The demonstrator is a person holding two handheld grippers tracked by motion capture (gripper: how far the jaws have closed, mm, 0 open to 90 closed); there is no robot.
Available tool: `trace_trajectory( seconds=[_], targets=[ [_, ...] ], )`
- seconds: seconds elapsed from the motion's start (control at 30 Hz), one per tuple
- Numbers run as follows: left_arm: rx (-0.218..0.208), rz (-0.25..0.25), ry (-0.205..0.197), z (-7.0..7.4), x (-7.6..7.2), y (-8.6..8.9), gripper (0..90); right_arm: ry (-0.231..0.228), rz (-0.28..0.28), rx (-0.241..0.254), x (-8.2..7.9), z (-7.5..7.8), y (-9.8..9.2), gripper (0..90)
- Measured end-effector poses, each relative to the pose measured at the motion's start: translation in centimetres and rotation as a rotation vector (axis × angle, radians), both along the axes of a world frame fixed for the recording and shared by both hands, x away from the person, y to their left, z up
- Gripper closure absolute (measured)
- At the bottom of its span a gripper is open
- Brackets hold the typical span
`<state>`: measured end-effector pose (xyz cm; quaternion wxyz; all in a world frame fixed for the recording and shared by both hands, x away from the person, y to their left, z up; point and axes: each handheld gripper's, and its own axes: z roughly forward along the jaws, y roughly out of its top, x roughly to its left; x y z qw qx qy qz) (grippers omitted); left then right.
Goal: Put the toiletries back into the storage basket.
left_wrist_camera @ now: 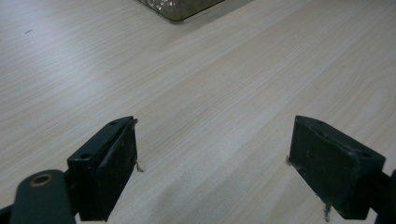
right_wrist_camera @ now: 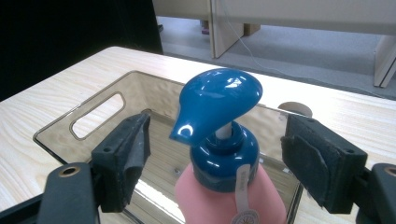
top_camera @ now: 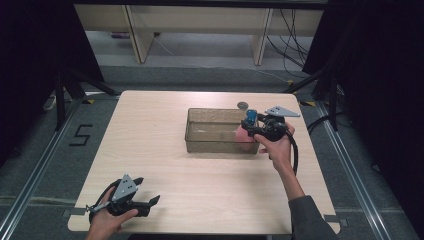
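Observation:
A pink pump bottle (right_wrist_camera: pixel 231 198) with a blue pump head (right_wrist_camera: pixel 218 100) stands upright at the right end of a clear plastic bin (top_camera: pixel 200 131); in the high view the bottle (top_camera: pixel 243 134) shows at the bin's right wall. My right gripper (right_wrist_camera: pixel 215 158) is open, its jaws apart on either side of the bottle's blue collar without touching it; in the high view this gripper (top_camera: pixel 257 127) sits at the bin's right end. My left gripper (top_camera: pixel 145 204) is open low over the table's front left, with bare wood between its jaws (left_wrist_camera: pixel 212 163).
The light wooden table (top_camera: pixel 150 150) carries the bin at centre right. A small round disc (top_camera: pixel 243 105) lies just behind the bin. A corner of the bin (left_wrist_camera: pixel 180 7) shows ahead of the left gripper. Floor rails and shelf legs lie beyond the table.

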<state>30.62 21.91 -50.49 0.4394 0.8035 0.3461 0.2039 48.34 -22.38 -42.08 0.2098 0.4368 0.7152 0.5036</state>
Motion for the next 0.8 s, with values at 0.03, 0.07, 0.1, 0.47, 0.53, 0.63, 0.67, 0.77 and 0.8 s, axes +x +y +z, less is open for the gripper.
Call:
trace_trajectory(
  seconds=[0.03,0.07,0.1,0.47,0.53,0.63,0.67,0.77,0.8],
  targets=[
    [-0.004,0.003,0.001,0.0,-0.1,0.0,14.9,-0.01,-0.009,-0.006,-0.1,0.0,0.0,24.3],
    [-0.002,0.006,0.002,0.0,-0.1,0.0,14.9,-0.011,-0.001,-0.017,-0.1,0.1,-0.2,24.3],
    [-0.011,0.006,0.004,0.0,-0.1,-0.1,14.9,-0.014,0.002,-0.019,-0.2,0.1,-0.2,24.3],
    [-0.005,0.002,-0.001,0.0,-0.1,0.0,14.8,-0.017,0.007,-0.003,-1.0,0.4,-0.3,24.3],
    [-0.008,0.002,-0.004,0.1,0.0,0.0,14.9,-0.008,0.005,-0.001,-1.2,0.5,-0.2,24.3],
    [-0.01,0.001,-0.004,0.0,-0.1,0.0,14.9,0.021,-0.011,0.012,-1.5,0.6,-0.1,24.2],
    [-0.01,0.001,-0.004,0.0,-0.1,0.0,14.8,0.021,-0.011,0.012,-1.5,0.6,-0.1,24.2],
    [-0.013,0.003,-0.006,0.0,0.0,0.0,14.9,-0.021,0.001,-0.011,-1.4,0.6,-0.3,23.9],
    [-0.012,0.004,-0.003,0.0,-0.1,0.0,14.9,-0.013,0.003,0.004,-1.5,0.6,-0.2,23.9]
  ],
)
